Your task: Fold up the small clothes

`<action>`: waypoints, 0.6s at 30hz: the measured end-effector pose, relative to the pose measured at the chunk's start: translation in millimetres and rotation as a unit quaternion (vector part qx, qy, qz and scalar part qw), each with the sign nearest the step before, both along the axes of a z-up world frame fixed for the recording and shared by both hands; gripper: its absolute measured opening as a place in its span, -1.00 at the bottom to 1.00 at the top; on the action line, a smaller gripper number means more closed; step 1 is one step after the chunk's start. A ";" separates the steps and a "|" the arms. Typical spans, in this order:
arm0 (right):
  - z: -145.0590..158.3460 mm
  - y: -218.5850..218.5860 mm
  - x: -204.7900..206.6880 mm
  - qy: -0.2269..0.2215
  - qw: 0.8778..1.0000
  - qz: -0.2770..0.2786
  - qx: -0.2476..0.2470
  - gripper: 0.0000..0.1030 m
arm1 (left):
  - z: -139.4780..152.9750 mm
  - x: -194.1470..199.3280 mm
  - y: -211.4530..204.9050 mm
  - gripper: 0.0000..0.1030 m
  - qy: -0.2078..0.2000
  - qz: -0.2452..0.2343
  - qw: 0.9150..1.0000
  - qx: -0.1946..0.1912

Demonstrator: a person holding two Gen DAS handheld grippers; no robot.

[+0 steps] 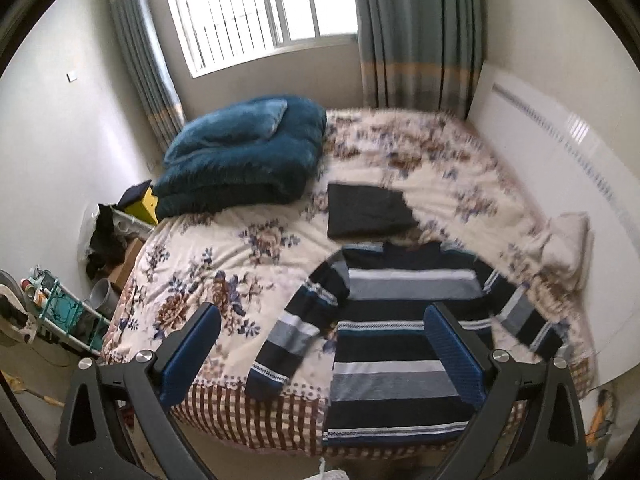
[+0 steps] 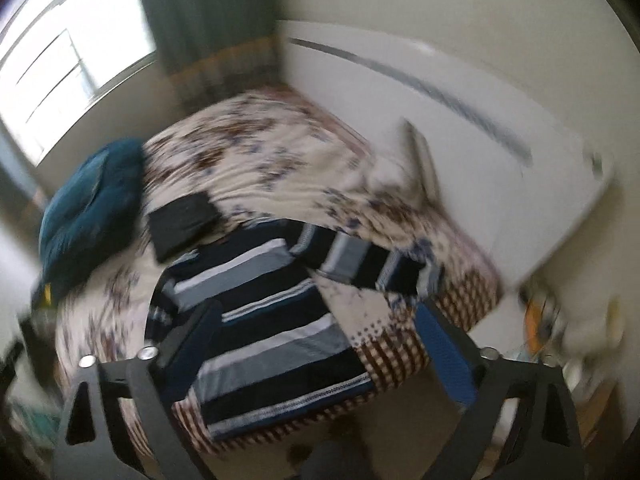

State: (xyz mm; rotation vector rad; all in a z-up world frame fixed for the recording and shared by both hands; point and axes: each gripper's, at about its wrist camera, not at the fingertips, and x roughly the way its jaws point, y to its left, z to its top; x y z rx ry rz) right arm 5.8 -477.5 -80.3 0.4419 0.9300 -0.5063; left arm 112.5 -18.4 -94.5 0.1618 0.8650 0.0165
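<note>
Bed (image 1: 200, 248); striped sweater (image 1: 400, 344) below open left claw (image 1: 324, 356).

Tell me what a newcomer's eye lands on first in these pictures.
The striped sweater comes first, spread flat at the near edge of the floral bed, its hem hanging over the side. Just beyond its collar lies a folded dark garment. A bulky teal blanket sits heaped in the far left corner, under the bright window.

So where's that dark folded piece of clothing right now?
In the left wrist view, the dark folded garment lies mid-bed on the floral bedspread, just beyond the striped sweater's collar and right of the blue blanket.
</note>
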 end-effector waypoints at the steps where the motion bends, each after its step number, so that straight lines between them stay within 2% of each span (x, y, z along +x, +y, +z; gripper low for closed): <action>1: -23.2 -27.5 -1.6 0.007 0.999 -0.025 0.019 0.60 | -13.5 11.1 -3.3 1.00 0.008 0.005 1.000 0.009; 2: -44.9 -51.0 -2.8 0.014 0.998 -0.048 0.034 0.51 | -32.7 28.1 -14.7 1.00 0.020 0.013 0.999 0.022; 6: -152.2 -152.6 1.6 0.052 0.985 -0.135 0.095 0.50 | -91.5 66.3 -33.0 1.00 0.036 0.033 0.998 0.041; 9: -258.5 -224.3 10.4 0.088 0.962 -0.193 0.170 0.50 | -154.7 99.8 -53.4 1.00 0.075 0.042 0.995 0.055; 10: -297.3 -246.2 12.1 0.096 0.952 -0.216 0.197 0.50 | -188.3 113.4 -64.1 1.00 0.101 0.043 0.992 0.060; 12: -364.6 -284.0 11.4 0.119 0.932 -0.260 0.222 0.50 | -227.4 130.3 -75.9 1.00 0.131 0.048 0.988 0.072; 13: -388.3 -297.1 9.5 0.117 0.925 -0.279 0.231 0.51 | -258.1 140.2 -83.8 1.00 0.148 0.048 0.985 0.073; 14: -412.4 -308.6 9.2 0.114 0.917 -0.295 0.243 0.50 | -275.4 145.7 -87.9 1.00 0.158 0.050 0.983 0.076; 16: -461.7 -332.1 1.5 0.094 0.898 -0.335 0.270 0.51 | -320.0 157.3 -97.5 1.00 0.184 0.057 0.978 0.085; 18: -505.8 -346.7 -7.0 0.061 0.869 -0.373 0.320 0.51 | -348.6 166.3 -103.0 1.00 0.204 0.062 0.973 0.083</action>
